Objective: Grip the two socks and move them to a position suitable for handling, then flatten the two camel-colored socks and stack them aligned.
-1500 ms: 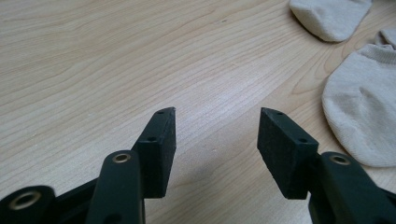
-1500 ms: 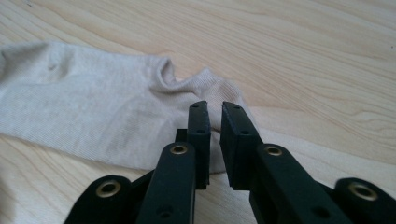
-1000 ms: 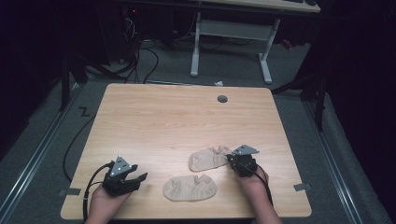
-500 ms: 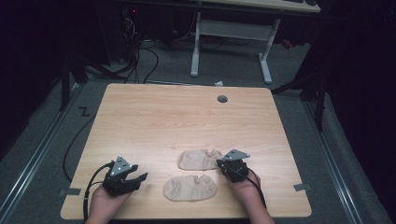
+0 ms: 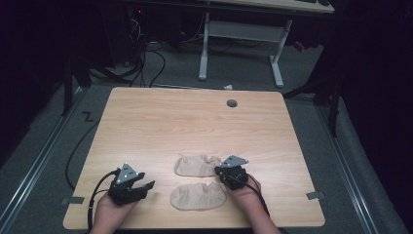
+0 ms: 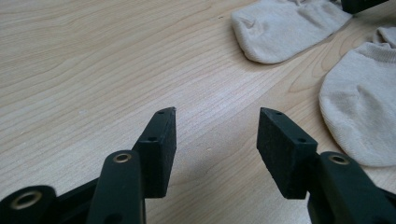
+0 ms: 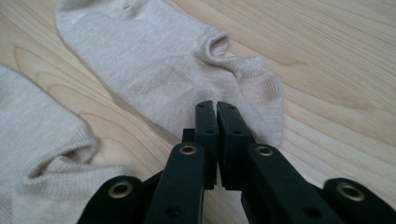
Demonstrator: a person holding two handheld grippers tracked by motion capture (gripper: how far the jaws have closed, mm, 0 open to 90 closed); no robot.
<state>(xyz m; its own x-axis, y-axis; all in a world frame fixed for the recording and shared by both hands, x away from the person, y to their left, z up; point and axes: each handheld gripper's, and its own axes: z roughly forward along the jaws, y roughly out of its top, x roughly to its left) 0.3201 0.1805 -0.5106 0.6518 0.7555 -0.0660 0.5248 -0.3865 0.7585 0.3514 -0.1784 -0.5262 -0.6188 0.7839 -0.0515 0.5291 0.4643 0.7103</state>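
two beige socks lie flat on the surface (image 5: 195,122), one just past the other. the far sock (image 5: 195,165) sits at 12 o'clock of the near sock (image 5: 198,196), close to it, and i can't tell whether their edges touch. both are toward my edge of the surface, a little right of centre.

my right gripper (image 5: 220,171) is at the 3 o'clock end of the far sock, over its cuff. in the right gripper view its fingers are almost together with only a hairline slit between them. they have just been easing apart, and i see no fabric in that slit. the tips rest on the ribbed cuff edge. my left gripper (image 5: 146,184) waits at 9 o'clock of the near sock, well apart from it. its fingers are spread wide with nothing between them, over bare wood.

i judge this step to be letting go of the far sock where it now lies beside its mate. to do it well, i'd spread the right fingers fully before moving the hand. then i'd lift straight up rather than sideways, so the ribbing doesn't snag a pad and skew the sock. the cuff is already puckered, so i'd watch that it settles flat. the left hand should stay put until the right is clear.
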